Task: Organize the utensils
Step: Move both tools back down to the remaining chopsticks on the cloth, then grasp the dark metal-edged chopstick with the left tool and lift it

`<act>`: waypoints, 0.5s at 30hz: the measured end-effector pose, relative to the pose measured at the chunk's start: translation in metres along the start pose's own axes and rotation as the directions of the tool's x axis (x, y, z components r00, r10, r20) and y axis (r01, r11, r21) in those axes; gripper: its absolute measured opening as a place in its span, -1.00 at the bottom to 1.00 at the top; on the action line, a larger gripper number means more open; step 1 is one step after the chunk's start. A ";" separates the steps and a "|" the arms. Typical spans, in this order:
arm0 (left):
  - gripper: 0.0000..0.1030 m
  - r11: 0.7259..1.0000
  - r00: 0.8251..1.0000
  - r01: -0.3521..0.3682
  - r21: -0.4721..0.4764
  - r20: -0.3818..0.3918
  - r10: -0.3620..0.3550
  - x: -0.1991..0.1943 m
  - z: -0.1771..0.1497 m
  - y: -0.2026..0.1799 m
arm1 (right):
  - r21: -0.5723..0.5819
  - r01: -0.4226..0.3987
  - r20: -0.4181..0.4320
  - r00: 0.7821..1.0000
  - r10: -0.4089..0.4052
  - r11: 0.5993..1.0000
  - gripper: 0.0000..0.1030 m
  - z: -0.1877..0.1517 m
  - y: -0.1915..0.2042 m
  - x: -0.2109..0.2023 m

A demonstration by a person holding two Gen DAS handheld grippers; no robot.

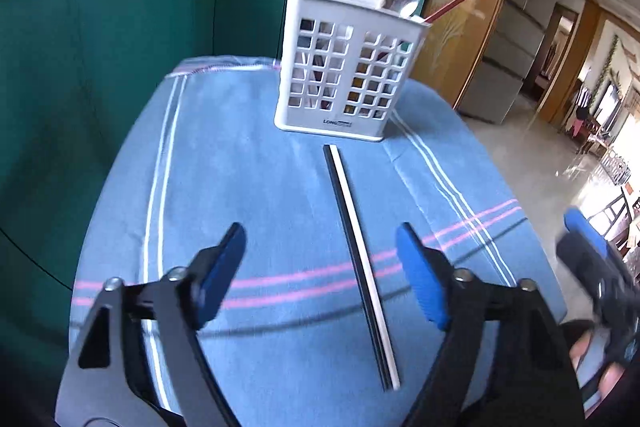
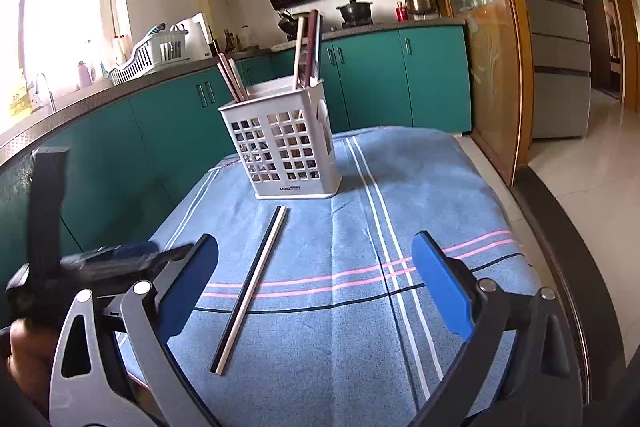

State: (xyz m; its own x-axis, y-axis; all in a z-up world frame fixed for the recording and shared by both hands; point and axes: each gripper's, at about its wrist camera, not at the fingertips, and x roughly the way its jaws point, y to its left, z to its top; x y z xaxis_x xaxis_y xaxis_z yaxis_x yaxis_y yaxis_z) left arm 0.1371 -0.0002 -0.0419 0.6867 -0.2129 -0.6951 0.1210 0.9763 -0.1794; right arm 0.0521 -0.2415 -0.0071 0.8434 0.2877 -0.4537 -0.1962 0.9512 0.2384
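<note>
Kitchen table under blue striped cloth [image 1: 248, 187]: chopstick pair [image 1: 360, 259] is laid flat near the white utensil caddy [image 1: 344, 67], straddled untouched by the spread left gripper [image 1: 320, 267], right gripper [image 2: 316, 291] spread, empty; pinch-and-lift judged next.

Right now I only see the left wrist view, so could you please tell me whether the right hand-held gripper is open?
Observer: Yes, the right hand-held gripper stands wide open and grips nothing.
Operator: Thank you. Is the right side wall of the white holder a grid like its front?
Observer: No, the holder has one tall spoon-shaped cutout in that wall.
</note>
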 end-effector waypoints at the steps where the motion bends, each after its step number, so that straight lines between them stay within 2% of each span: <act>1: 0.21 1.000 1.000 0.000 -0.001 -0.029 0.000 0.009 0.010 0.000 | 0.006 -0.003 -0.013 1.000 0.003 1.000 0.85 0.001 -0.002 0.003; 2: 0.10 1.000 0.998 -0.011 -0.009 -0.056 0.011 0.019 0.020 0.001 | 0.013 -0.005 -0.023 1.000 0.006 1.000 0.85 0.001 -0.004 0.005; 3: 0.08 1.000 0.997 -0.012 -0.012 -0.079 0.011 0.027 0.026 0.001 | 0.020 -0.006 -0.028 1.000 0.007 1.000 0.85 0.001 -0.007 0.007; 4: 0.07 1.000 0.992 0.007 -0.021 -0.122 -0.010 0.041 0.034 0.001 | 0.031 -0.007 -0.032 0.999 0.008 0.999 0.85 0.001 -0.010 0.009; 7: -0.14 0.999 0.976 0.012 -0.042 -0.216 -0.021 0.074 0.049 0.000 | 0.044 -0.006 -0.052 0.999 0.008 0.999 0.85 0.000 -0.016 0.012; 11: -0.25 0.998 0.964 -0.046 -0.032 -0.263 0.036 0.104 0.059 -0.003 | 0.066 -0.016 -0.080 0.997 0.021 0.998 0.85 -0.001 -0.023 0.017; 15: -0.27 0.995 0.956 -0.092 -0.048 -0.285 0.075 0.120 0.062 -0.002 | 0.085 -0.032 -0.085 0.996 0.039 0.996 0.85 0.000 -0.027 0.016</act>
State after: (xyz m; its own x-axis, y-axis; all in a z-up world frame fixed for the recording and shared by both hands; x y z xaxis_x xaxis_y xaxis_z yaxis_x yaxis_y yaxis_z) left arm 0.2635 -0.0254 -0.0815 0.4607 -0.1417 -0.8762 0.0232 0.9888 -0.1477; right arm 0.0714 -0.2623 -0.0207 0.7897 0.3332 -0.5151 -0.1800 0.9285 0.3246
